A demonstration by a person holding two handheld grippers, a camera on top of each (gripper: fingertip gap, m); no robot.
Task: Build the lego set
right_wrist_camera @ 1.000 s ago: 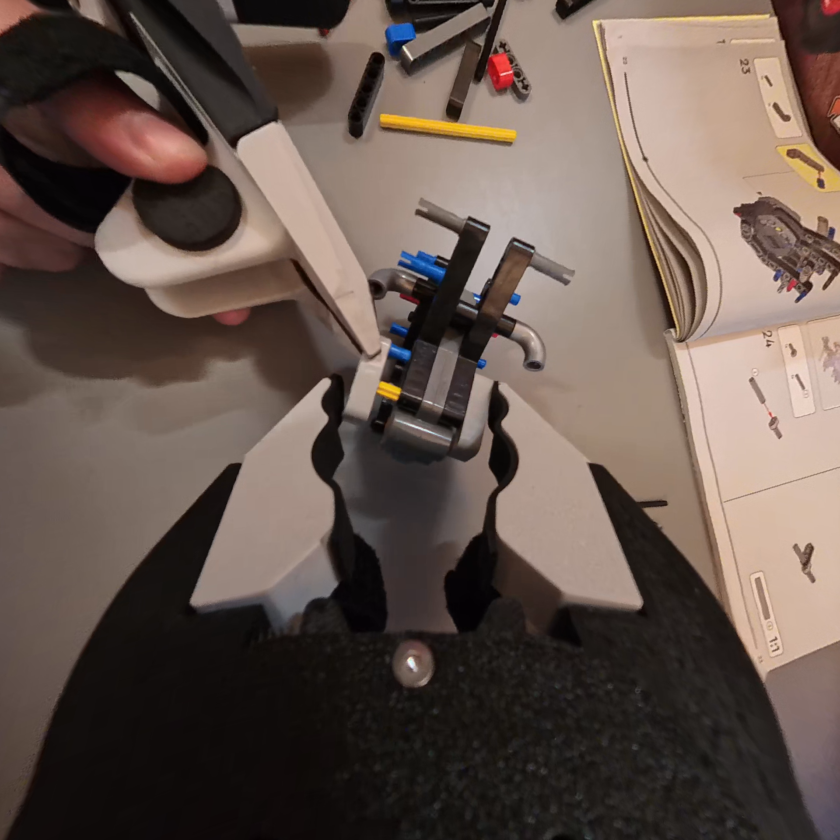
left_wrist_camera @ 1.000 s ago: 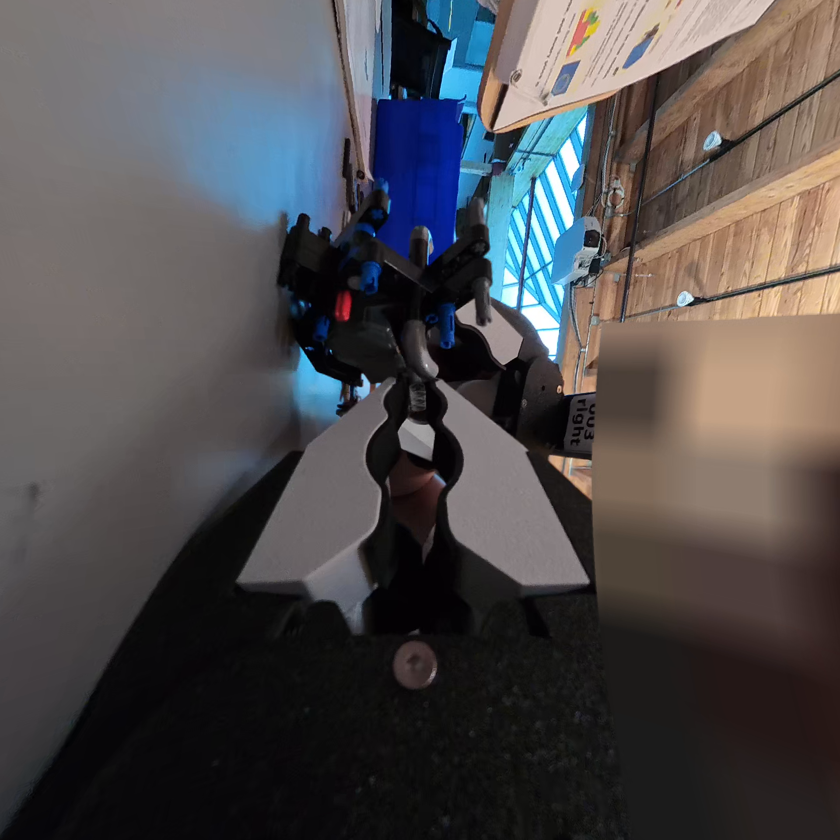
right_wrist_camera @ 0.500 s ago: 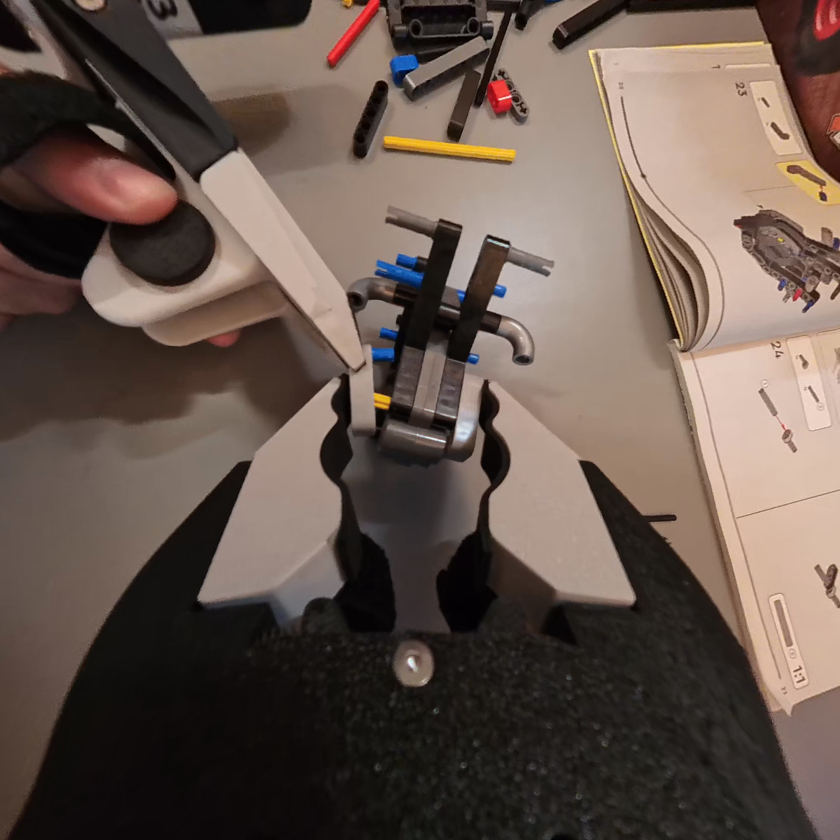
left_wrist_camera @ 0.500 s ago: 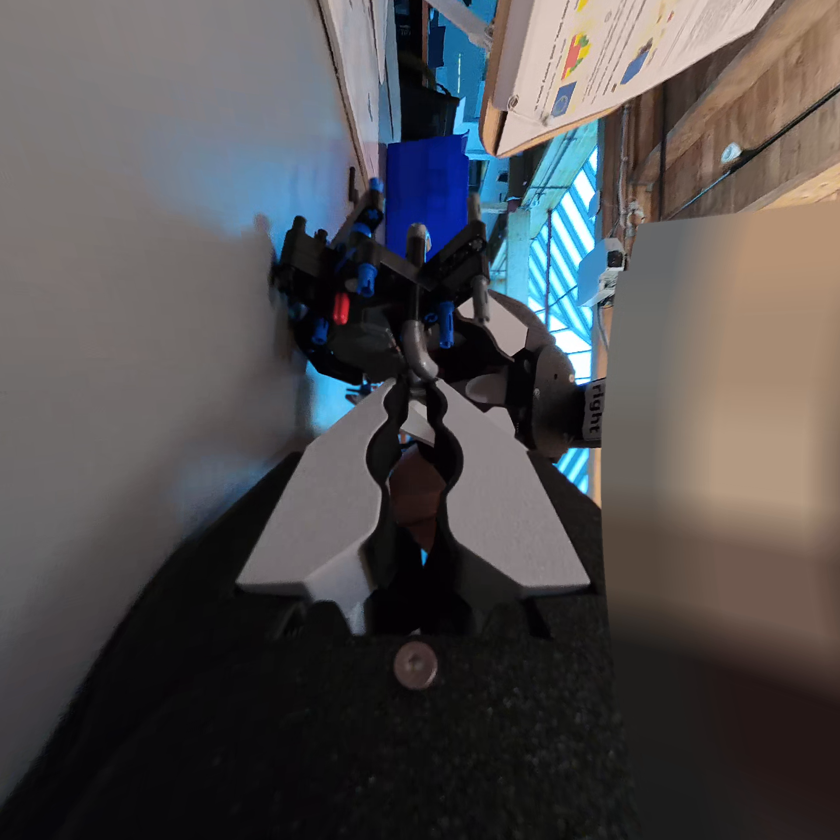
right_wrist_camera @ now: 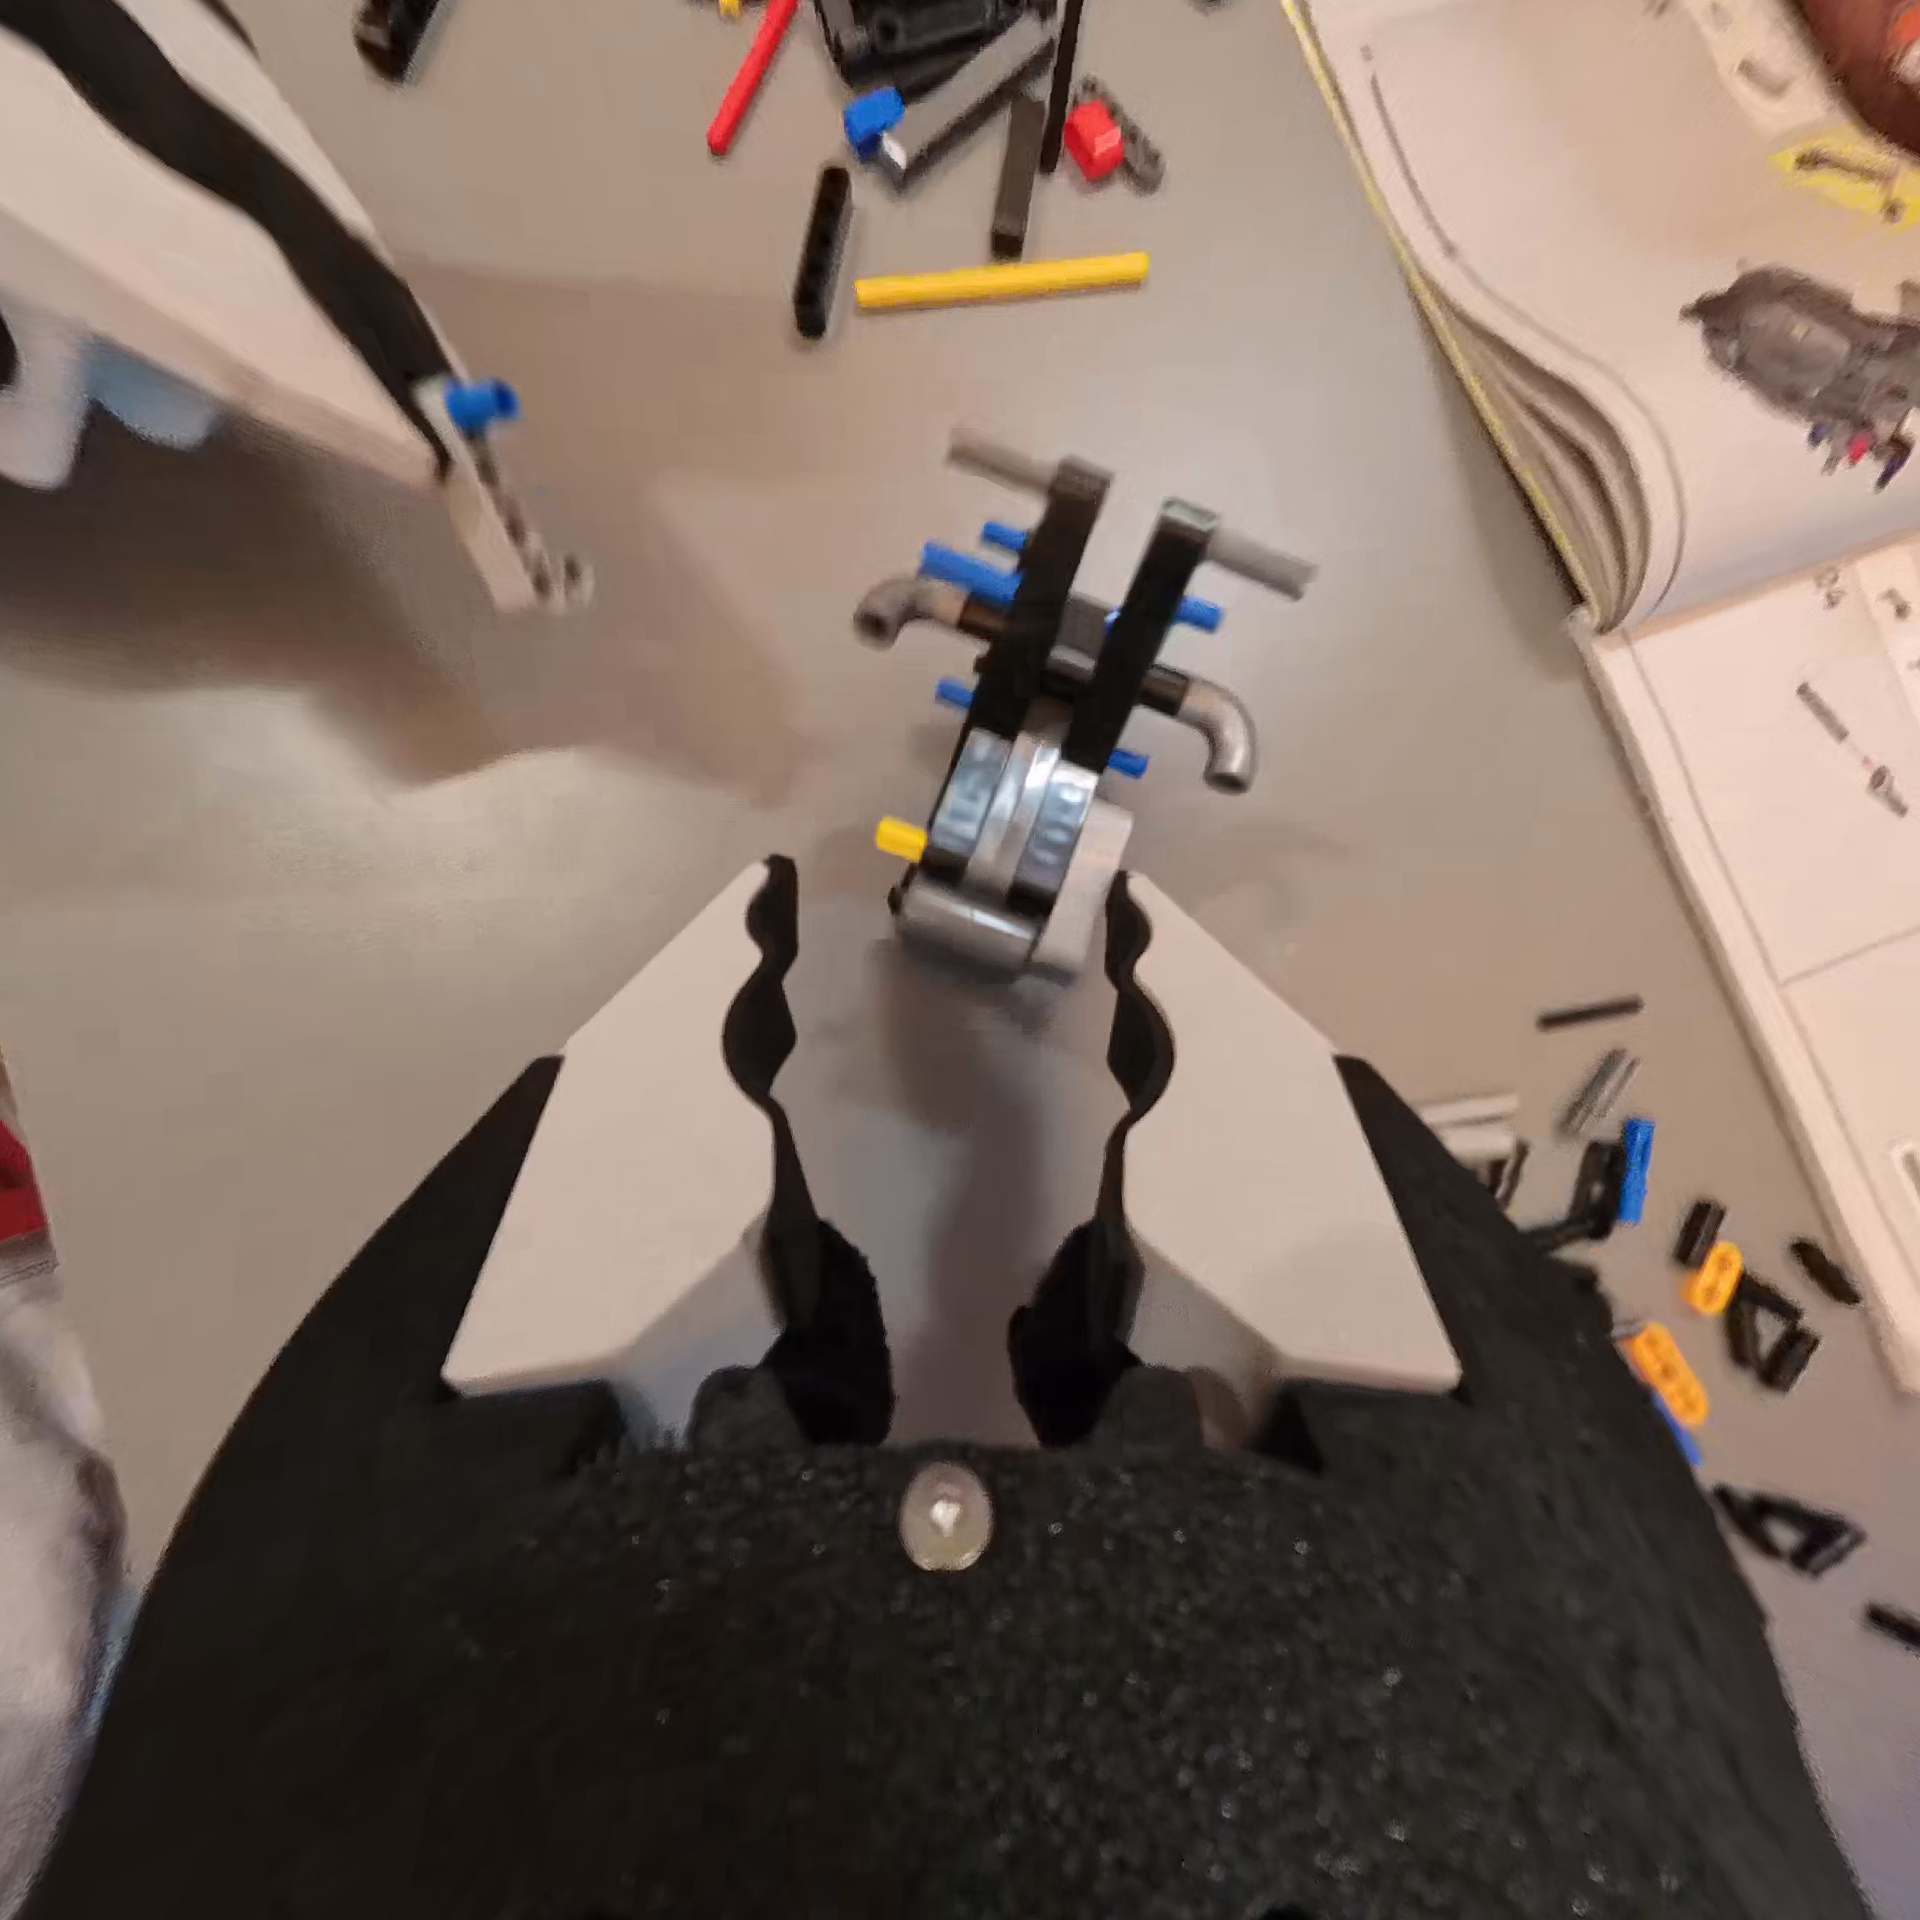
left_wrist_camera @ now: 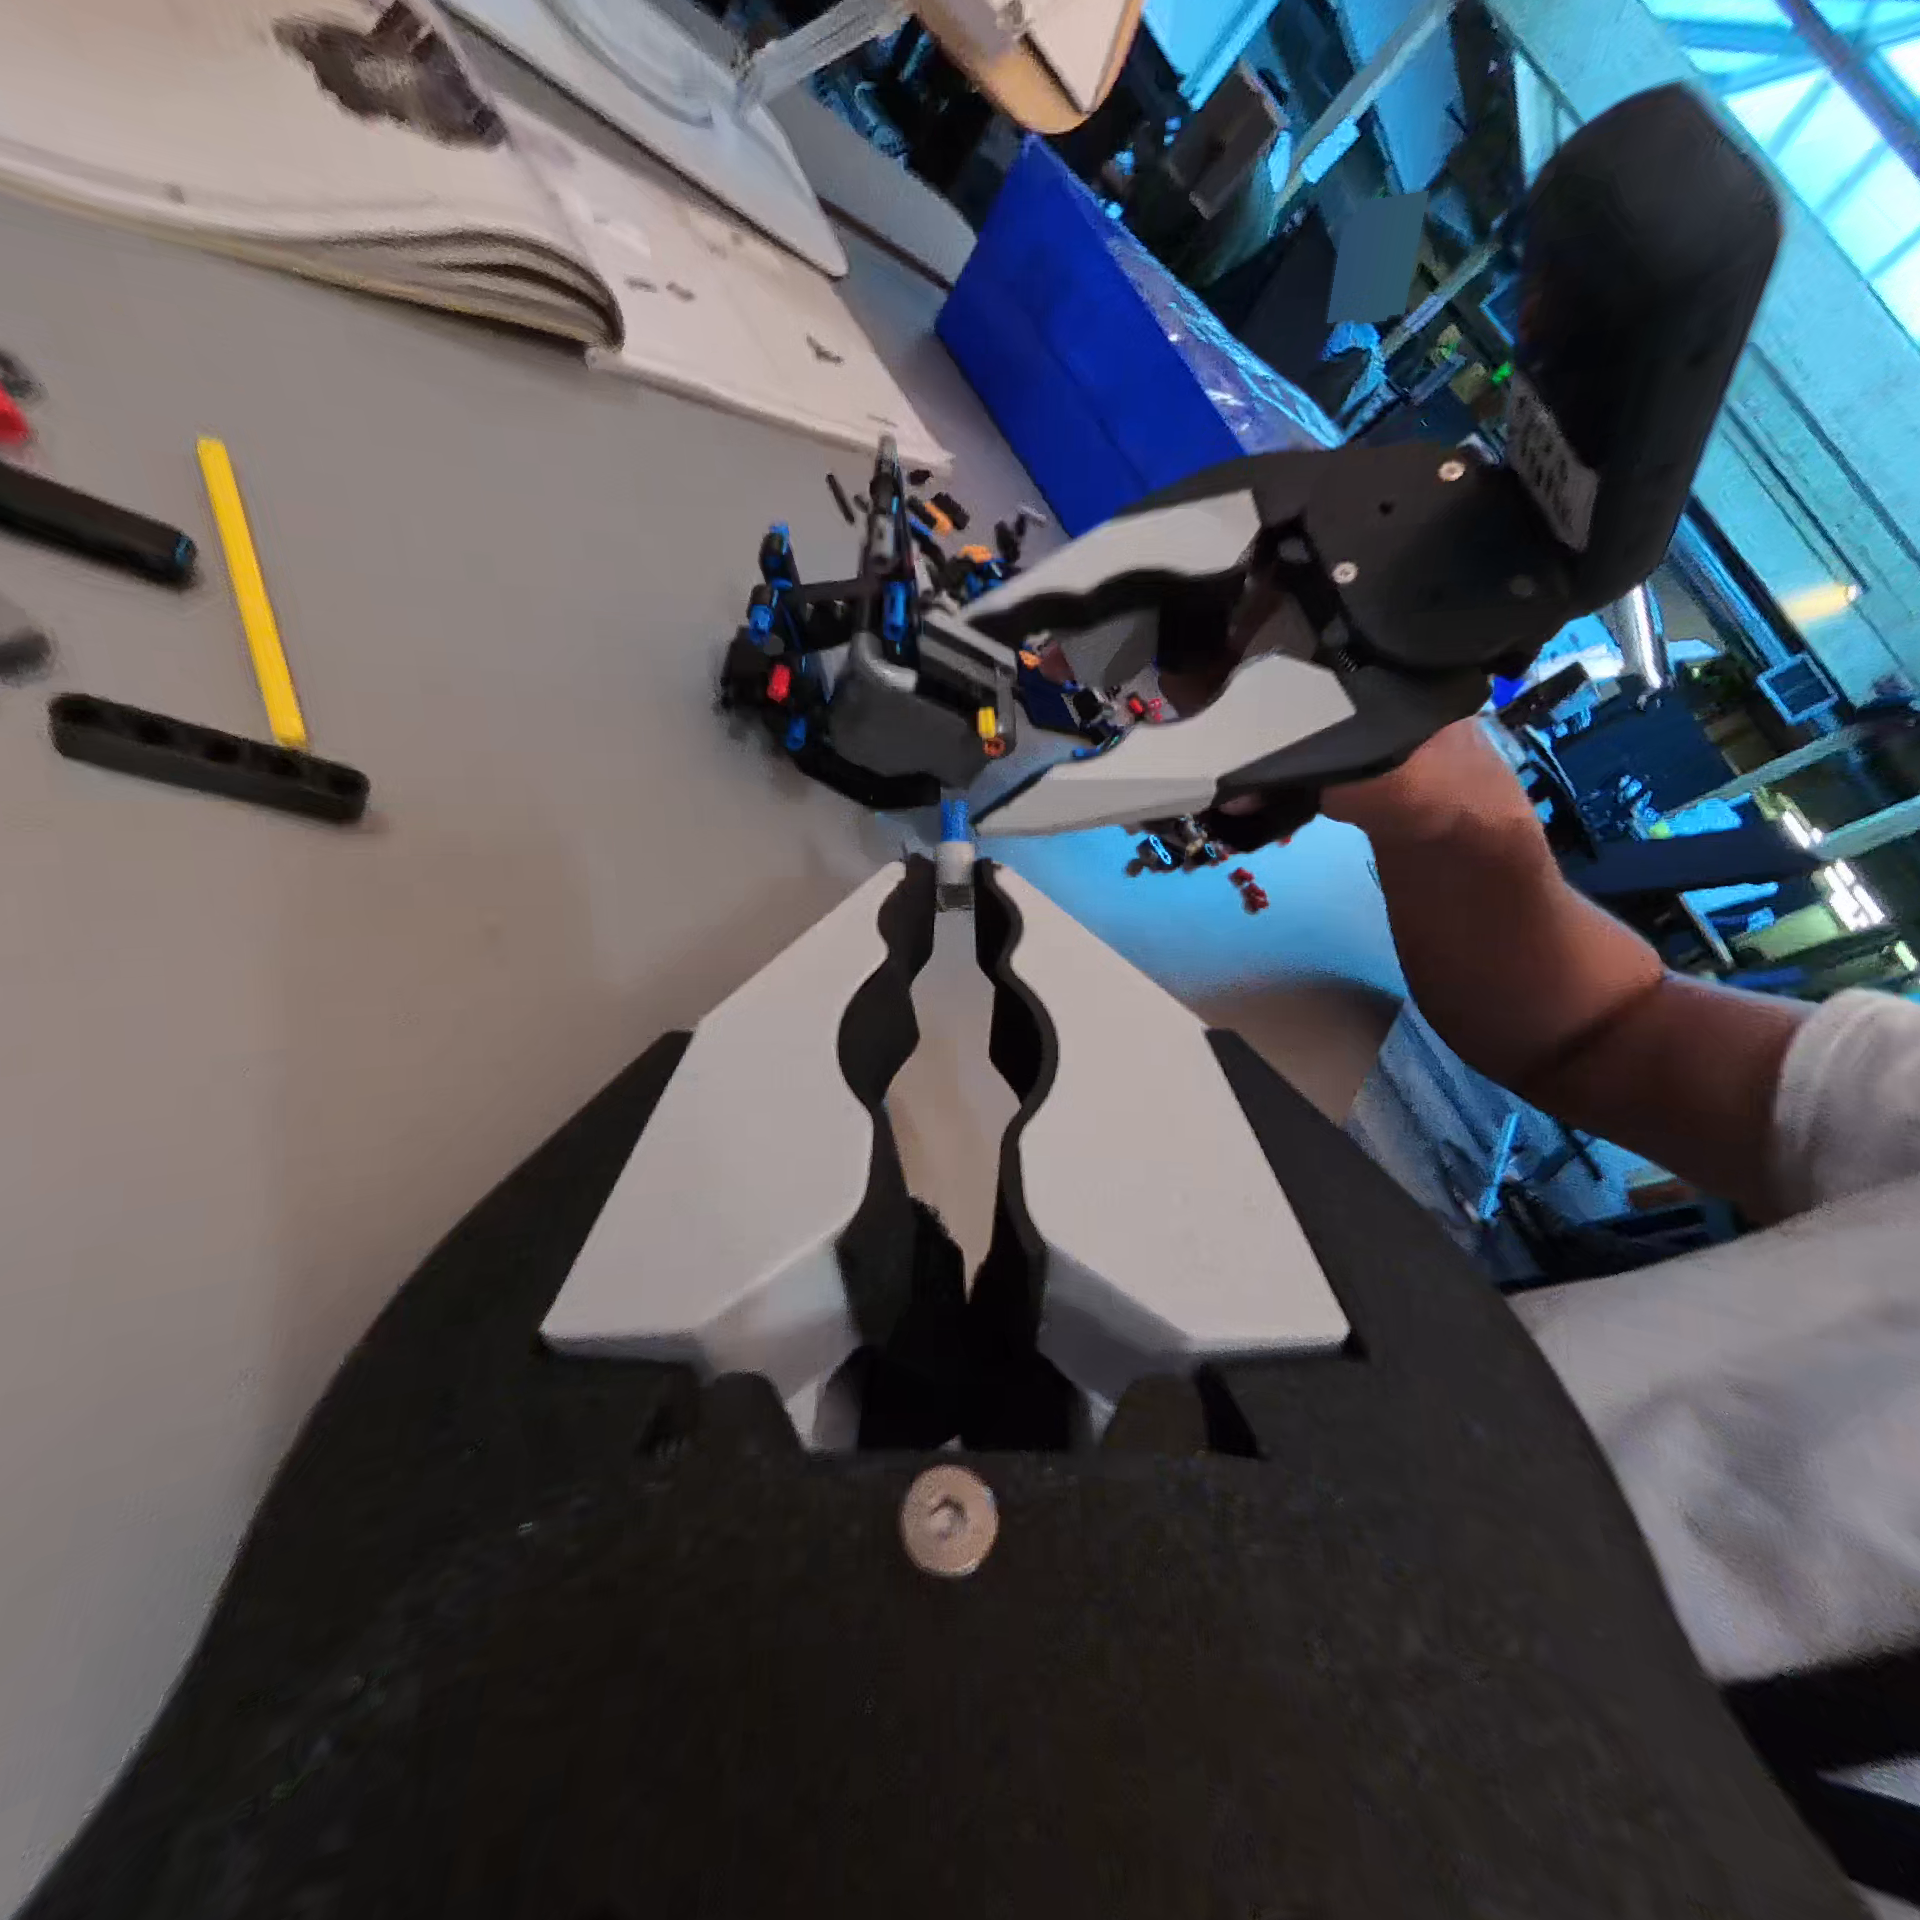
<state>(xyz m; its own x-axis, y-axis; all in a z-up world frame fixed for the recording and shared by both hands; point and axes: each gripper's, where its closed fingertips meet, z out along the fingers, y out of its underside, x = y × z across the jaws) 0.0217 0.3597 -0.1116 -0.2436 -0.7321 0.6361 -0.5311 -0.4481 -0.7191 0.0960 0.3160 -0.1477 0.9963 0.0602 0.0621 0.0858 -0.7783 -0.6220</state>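
The part-built Lego model (right_wrist_camera: 1039,748), black and grey with blue pins, stands tilted on the grey table (right_wrist_camera: 520,831). My right gripper (right_wrist_camera: 948,878) is open, its fingertips on either side of the model's grey base, with a gap on the left side. My left gripper (right_wrist_camera: 416,395) is at the upper left, apart from the model, shut on a light grey beam with a blue pin (right_wrist_camera: 488,488). In the left wrist view the left gripper (left_wrist_camera: 951,883) pinches that beam (left_wrist_camera: 954,857) at its tips. The right gripper (left_wrist_camera: 977,727) spans the model (left_wrist_camera: 883,696) just beyond.
An open instruction booklet (right_wrist_camera: 1714,520) lies to the right. A yellow axle (right_wrist_camera: 1003,281), a black beam (right_wrist_camera: 824,249) and several loose parts (right_wrist_camera: 935,83) lie behind the model. Small parts (right_wrist_camera: 1714,1299) are scattered at the right. A person's arm (left_wrist_camera: 1507,935) holds the right gripper.
My right gripper has opened and let go of the model. My left gripper has pulled away from the model to the upper left with the grey beam.
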